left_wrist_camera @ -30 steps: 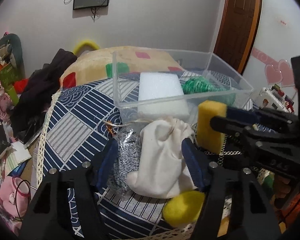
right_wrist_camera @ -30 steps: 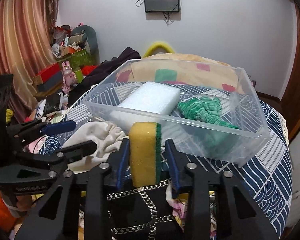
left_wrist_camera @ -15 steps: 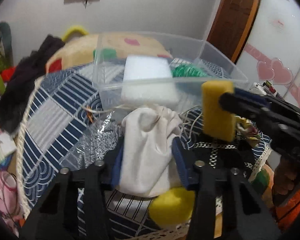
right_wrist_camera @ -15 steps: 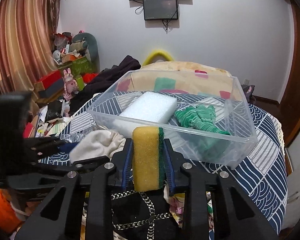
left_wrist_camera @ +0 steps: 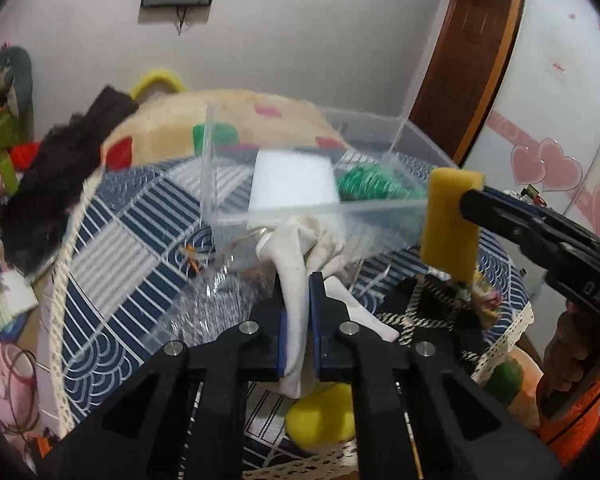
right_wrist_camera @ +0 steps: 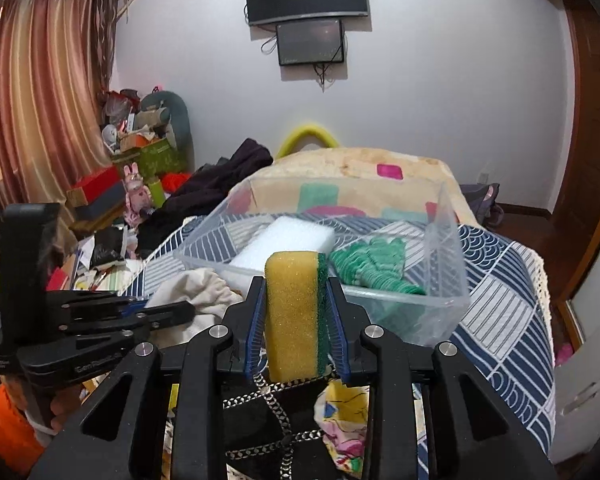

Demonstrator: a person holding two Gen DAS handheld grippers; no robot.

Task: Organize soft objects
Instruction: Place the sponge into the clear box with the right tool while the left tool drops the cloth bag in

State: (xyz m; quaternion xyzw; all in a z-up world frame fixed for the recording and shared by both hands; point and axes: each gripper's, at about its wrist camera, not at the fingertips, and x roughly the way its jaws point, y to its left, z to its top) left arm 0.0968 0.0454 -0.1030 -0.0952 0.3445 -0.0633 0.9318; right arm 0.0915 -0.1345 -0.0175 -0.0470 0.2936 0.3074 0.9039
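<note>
My left gripper [left_wrist_camera: 299, 292] is shut on a white cloth pouch [left_wrist_camera: 300, 264], lifted in front of the clear plastic bin [left_wrist_camera: 220, 184]. My right gripper [right_wrist_camera: 296, 292] is shut on a yellow sponge with a green scrub side [right_wrist_camera: 294, 316], held upright just short of the bin [right_wrist_camera: 448, 256]. The sponge also shows in the left wrist view [left_wrist_camera: 450, 224]. The bin holds a white foam block [right_wrist_camera: 284, 242] and a green knitted glove [right_wrist_camera: 368, 264]. The pouch shows in the right wrist view [right_wrist_camera: 198, 288] beside the left gripper [right_wrist_camera: 180, 311].
The bin stands on a blue-and-white patterned cloth [right_wrist_camera: 500, 292]. A clear plastic bag [left_wrist_camera: 204, 304], a black chain-trimmed item [right_wrist_camera: 276, 412], a yellow round soft object [left_wrist_camera: 324, 416] and a printed cloth [right_wrist_camera: 344, 420] lie near me. A dark garment [left_wrist_camera: 60, 184] lies left.
My left gripper closed on the white pouch and lifted it off the cloth. My right gripper rose a little with the sponge, still in front of the bin.
</note>
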